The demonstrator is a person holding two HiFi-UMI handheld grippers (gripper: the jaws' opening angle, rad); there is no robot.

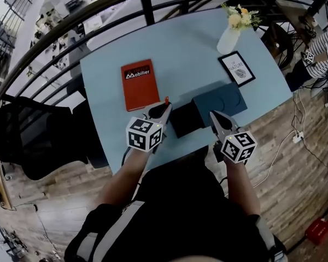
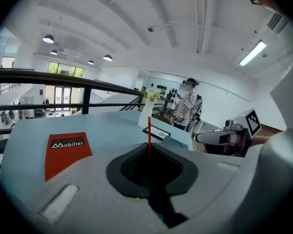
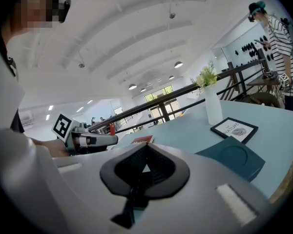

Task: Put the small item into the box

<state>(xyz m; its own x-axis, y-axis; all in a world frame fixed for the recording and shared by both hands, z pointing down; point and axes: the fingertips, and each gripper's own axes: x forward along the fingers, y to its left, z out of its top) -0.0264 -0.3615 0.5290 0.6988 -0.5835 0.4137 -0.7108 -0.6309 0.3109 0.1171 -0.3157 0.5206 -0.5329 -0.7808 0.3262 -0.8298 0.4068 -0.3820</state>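
From where I stand, the task is only at its first part. The left gripper point(image 1: 165, 107) has its jaws pressed together on the small item, a thin red stick point(image 2: 149, 133), which stands upright out of the pads. So the picking is done, I think.

The stick is not yet in the box. The dark box point(image 1: 184, 120) sits on the light blue table point(image 1: 109, 75) between the two grippers, just beside the left one, and it looks open. A flat teal lid point(image 1: 223, 101) lies next to it, touching or nearly so.

The right gripper point(image 1: 215, 118) has its jaws closed on nothing and hangs near the right side of the box.

What is left, in my judgement: to bring the stick over the opening, lower it inside and release it.

A red book point(image 1: 140, 84), a white vase point(image 1: 229, 39) and a framed picture point(image 1: 236, 68) lie further back, apart from the work.
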